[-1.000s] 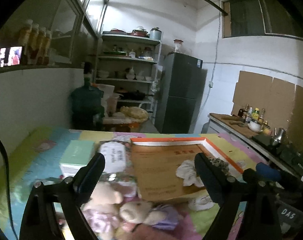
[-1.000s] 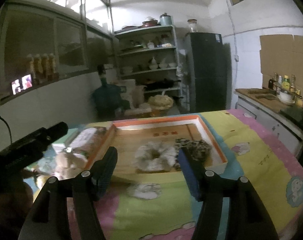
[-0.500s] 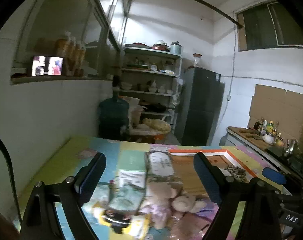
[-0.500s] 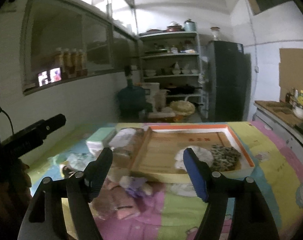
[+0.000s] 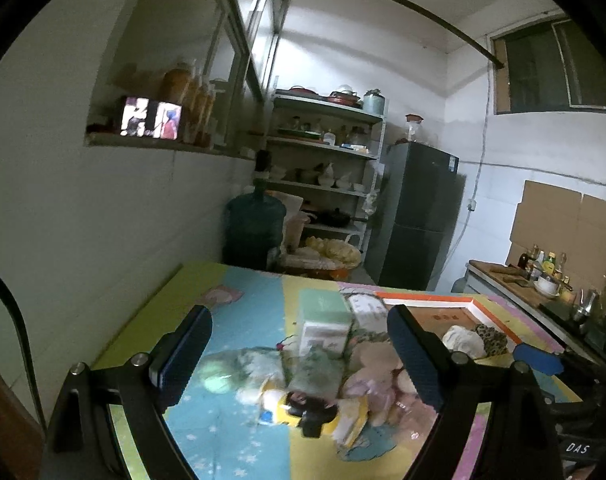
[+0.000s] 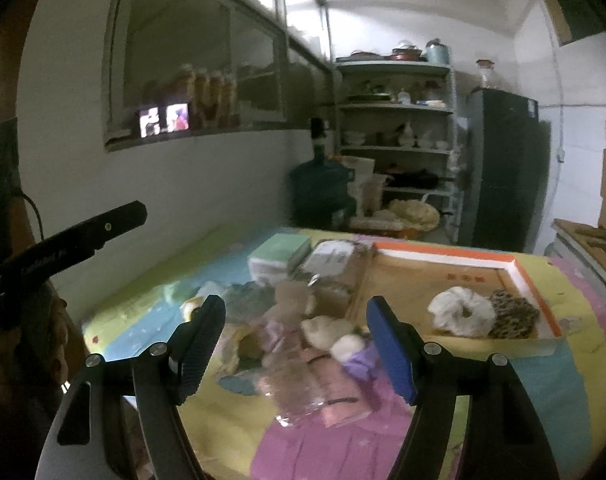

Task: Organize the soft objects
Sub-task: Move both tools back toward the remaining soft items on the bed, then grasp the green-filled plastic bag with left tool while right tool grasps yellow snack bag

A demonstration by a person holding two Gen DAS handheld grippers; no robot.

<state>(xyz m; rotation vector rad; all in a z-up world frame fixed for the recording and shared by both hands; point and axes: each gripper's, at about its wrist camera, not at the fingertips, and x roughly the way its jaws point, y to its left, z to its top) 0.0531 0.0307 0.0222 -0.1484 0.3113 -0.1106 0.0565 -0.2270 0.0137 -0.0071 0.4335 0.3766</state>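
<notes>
White and leopard scrunchies (image 6: 461, 312) now lie far right in the tray (image 6: 515, 270); both views have swung left to the toy heap (image 6: 303, 332). My right claw (image 6: 295, 350) has just widened, empty; left claw (image 5: 299, 354) gapes empty too.

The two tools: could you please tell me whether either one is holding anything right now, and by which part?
Nothing is held. The left tool and the right tool both stand open above the pile of soft toys, touching nothing.

Heaped soft toys (image 6: 323, 332) crowd the mat beside the tray (image 6: 523, 276).
</notes>
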